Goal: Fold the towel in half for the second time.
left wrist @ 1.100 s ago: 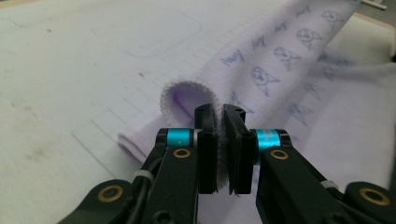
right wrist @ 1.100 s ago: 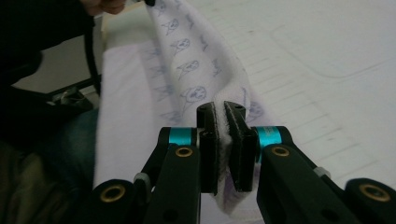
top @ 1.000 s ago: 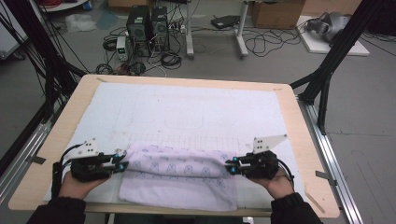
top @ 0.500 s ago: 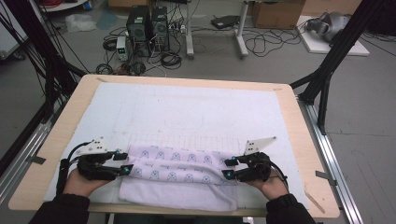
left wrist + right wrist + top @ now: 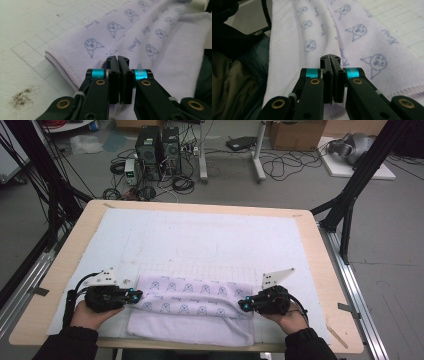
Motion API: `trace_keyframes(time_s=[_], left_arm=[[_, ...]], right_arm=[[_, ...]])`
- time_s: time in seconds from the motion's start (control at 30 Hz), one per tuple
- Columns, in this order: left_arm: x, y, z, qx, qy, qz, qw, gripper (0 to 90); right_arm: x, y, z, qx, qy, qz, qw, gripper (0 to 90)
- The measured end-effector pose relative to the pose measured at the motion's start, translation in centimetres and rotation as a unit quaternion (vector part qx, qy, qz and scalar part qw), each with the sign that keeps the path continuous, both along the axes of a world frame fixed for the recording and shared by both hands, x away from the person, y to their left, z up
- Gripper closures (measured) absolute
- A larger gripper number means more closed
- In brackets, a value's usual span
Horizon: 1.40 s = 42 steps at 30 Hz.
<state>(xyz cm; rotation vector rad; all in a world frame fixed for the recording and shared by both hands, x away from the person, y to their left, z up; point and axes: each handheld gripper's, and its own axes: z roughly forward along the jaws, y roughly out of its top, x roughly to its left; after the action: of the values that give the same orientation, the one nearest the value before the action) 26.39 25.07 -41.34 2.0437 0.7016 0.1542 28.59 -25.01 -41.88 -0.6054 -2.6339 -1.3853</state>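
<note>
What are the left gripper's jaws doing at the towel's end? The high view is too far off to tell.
Observer: The left gripper has just closed; its jaws meet flat over the lilac towel, no cloth visible between them.
Operator: And the right one?
Observer: The right gripper has just closed too, jaws together above a towel fold, no cloth showing between.
Operator: Anything on the mat?
Observer: A dark smudge marks the white mat left of the towel in the left gripper view.
</note>
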Motion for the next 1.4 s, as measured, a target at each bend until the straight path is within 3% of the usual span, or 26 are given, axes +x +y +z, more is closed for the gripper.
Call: trace_keyframes(time_s=[0.13,0.2,0.23,0.3,0.4,0.47,0.6,0.67,0.77,1.0,1.13,1.3,1.4], left_arm=[[-2.1,1.0,0.3,-0.006,-0.005,-0.003,1.0000,87.2],[-2.7,1.3,0.2,-0.011,0.004,-0.011,0.9999,86.0],[-2.9,1.4,0.2,-0.009,0.006,-0.011,0.9999,80.3],[-2.8,1.4,0.5,-0.012,0.006,-0.004,0.9999,60.4],[-2.2,1.0,1.0,-0.018,0.001,-0.004,0.9998,53.7],[-1.6,0.3,1.1,-0.017,0.003,-0.006,0.9998,49.6],[-0.6,-0.9,0.0,-0.003,0.027,-0.021,0.9994,48.7],[-0.7,-1.2,-0.6,0.004,0.038,-0.033,0.9987,52.5],[-1.5,-1.3,-0.8,0.006,0.039,-0.048,0.9981,55.7],[-3.3,-0.5,-1.4,0.021,0.053,-0.055,0.9968,60.8],[-4.2,-0.2,-1.7,0.037,0.057,-0.061,0.9958,60.8],[-4.0,-0.1,-0.9,0.023,0.030,-0.054,0.9978,59.1],[-3.9,-0.6,-1.0,0.027,0.031,-0.062,0.9972,56.5]], right_arm=[[-1.1,-0.6,0.8,0.009,-0.005,0.007,0.9999,89.2],[-1.7,-0.9,1.1,0.019,-0.005,0.011,0.9997,87.9],[-1.8,-1.0,1.2,0.024,-0.007,0.015,0.9996,86.4],[-1.9,-1.0,1.5,0.020,-0.015,0.003,0.9997,76.2],[-1.2,0.0,1.5,0.018,-0.009,-0.007,0.9998,66.4],[-0.7,0.7,1.1,0.017,-0.002,0.000,0.9999,65.7],[-0.3,1.9,0.2,0.009,0.008,0.010,0.9999,64.1],[-0.6,2.2,-0.1,-0.003,0.016,0.016,0.9997,64.3],[-1.0,2.2,-0.5,-0.007,0.019,0.024,0.9995,64.5],[-3.1,1.7,-1.7,-0.029,0.035,0.045,0.9980,66.4],[-4.0,1.3,-1.6,-0.032,0.034,0.051,0.9976,66.6],[-4.2,0.8,-0.5,-0.018,-0.001,0.040,0.9990,67.0],[-4.4,0.7,-0.5,-0.020,0.001,0.060,0.9980,61.2]])
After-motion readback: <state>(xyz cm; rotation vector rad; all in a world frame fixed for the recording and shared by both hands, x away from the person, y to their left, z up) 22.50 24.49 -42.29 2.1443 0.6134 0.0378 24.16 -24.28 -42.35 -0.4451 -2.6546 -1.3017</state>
